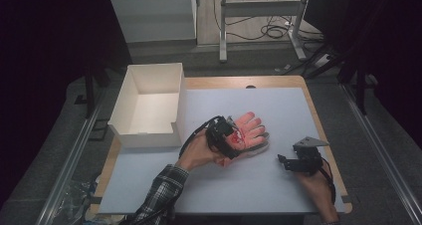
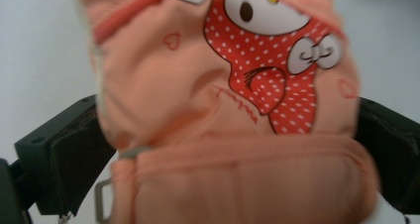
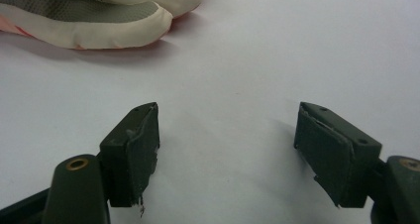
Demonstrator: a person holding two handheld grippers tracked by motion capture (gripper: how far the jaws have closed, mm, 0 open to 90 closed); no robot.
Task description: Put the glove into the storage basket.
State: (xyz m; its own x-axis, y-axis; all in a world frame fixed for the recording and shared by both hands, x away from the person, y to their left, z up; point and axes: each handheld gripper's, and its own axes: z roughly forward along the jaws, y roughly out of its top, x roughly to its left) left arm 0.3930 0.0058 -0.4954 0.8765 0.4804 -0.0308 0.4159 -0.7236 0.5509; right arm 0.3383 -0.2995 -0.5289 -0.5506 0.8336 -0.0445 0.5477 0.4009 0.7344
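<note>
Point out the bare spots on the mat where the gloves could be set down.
Bare: the far strip of the mat beyond the pink gloves, right of the white box; also the near strip between the two forearms. Crowded: the middle, around left gripper, and by right gripper.

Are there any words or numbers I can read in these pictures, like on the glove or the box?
No words or numbers can be read.
Pink glove: a cartoon face, a red dotted patch, a bow and small hearts, no letters.
White box: plain, no label.
Left gripper, shut on the glove: no marking readable.
Right gripper, open: no marking readable.
</note>
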